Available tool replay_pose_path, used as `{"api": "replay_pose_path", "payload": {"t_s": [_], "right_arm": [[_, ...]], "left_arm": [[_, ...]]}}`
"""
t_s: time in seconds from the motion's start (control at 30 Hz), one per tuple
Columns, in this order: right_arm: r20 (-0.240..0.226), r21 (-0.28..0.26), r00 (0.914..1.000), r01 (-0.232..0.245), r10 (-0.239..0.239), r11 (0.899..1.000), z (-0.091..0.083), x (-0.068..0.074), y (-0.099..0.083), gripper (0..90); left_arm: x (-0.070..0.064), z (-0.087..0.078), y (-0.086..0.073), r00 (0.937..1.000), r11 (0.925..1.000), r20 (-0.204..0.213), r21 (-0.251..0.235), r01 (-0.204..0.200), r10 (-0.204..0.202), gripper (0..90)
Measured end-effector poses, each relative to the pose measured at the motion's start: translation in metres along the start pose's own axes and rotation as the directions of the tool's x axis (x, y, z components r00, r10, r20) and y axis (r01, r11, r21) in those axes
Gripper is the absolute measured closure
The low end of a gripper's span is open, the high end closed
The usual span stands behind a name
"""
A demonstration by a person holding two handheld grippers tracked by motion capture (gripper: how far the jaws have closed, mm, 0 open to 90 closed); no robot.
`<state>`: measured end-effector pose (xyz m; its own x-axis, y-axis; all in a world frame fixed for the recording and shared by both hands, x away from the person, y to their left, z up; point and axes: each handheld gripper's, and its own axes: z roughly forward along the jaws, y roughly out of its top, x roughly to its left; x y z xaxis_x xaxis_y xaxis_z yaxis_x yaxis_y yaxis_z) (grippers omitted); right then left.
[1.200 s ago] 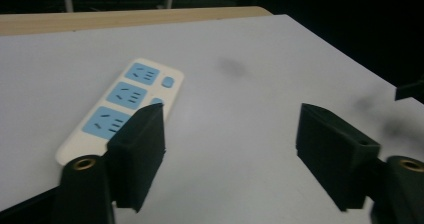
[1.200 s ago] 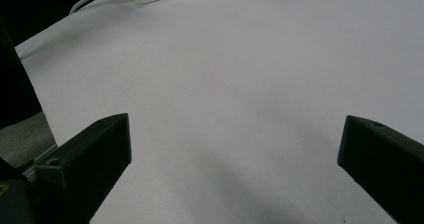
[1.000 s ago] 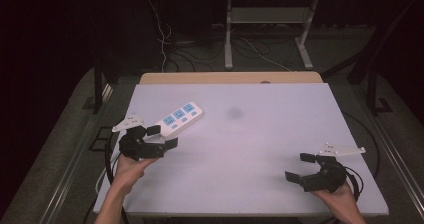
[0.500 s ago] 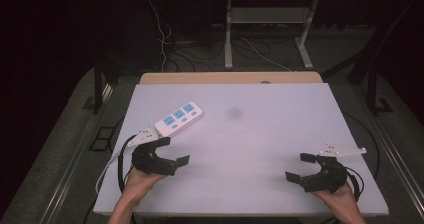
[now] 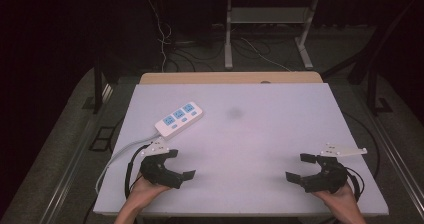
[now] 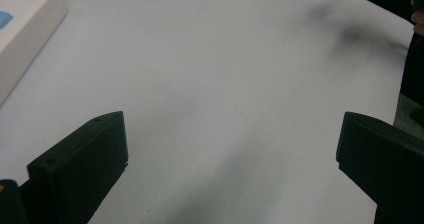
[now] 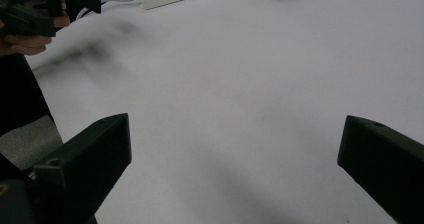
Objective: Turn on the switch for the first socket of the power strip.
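both grippers sit low at the near edge of the table (image 5: 280,104), each in a hand, neither holding anything. left gripper (image 5: 176,163) at about 7 o'clock on the tabletop, jaws spread wide and pointing toward 3 o'clock; in the left gripper view bare white surface lies between the two black jaws. right gripper (image 5: 301,167) at about 5 o'clock, jaws likewise wide apart and pointing toward 9 o'clock, so the two face each other across an open stretch of table.

the power strip (image 5: 179,118) lies flat at roughly 10 o'clock, white body with three blue-faced sockets, long axis slanting from near-left to far-right. its cord (image 5: 120,154) leaves the near-left end and runs off the left edge, passing just beside the left gripper. the strip is near that gripper but not touching it; judgement: it is the nearer tool for a reach, and the jaws look spread in readiness for one. the strip's corner shows at the top left of the left gripper view (image 6: 25,19).

surface: plain white board, matte, a faint dark smudge (image 5: 235,113) near centre toward 12 o'clock. a wooden edge (image 5: 230,78) shows behind the board.

room: dark, grey carpet, loose cables on the floor (image 5: 250,46) behind the table, metal legs of another stand (image 5: 228,34) at 12 o'clock.
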<state>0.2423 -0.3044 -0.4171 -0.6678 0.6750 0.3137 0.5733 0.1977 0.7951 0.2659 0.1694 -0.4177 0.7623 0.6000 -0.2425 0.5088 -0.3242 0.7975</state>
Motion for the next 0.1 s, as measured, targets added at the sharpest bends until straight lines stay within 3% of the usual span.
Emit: {"api": "replay_pose_path", "payload": {"t_s": [0.1], "right_arm": [[0.000,-0.001,1.0000,-0.002,0.002,1.000,-0.0003,-0.0003,-0.0001,0.4]], "left_arm": [[0.0007,0.0009,-0.0020,1.0000,1.0000,0.003,-0.001,0.004,-0.004,0.0]]}}
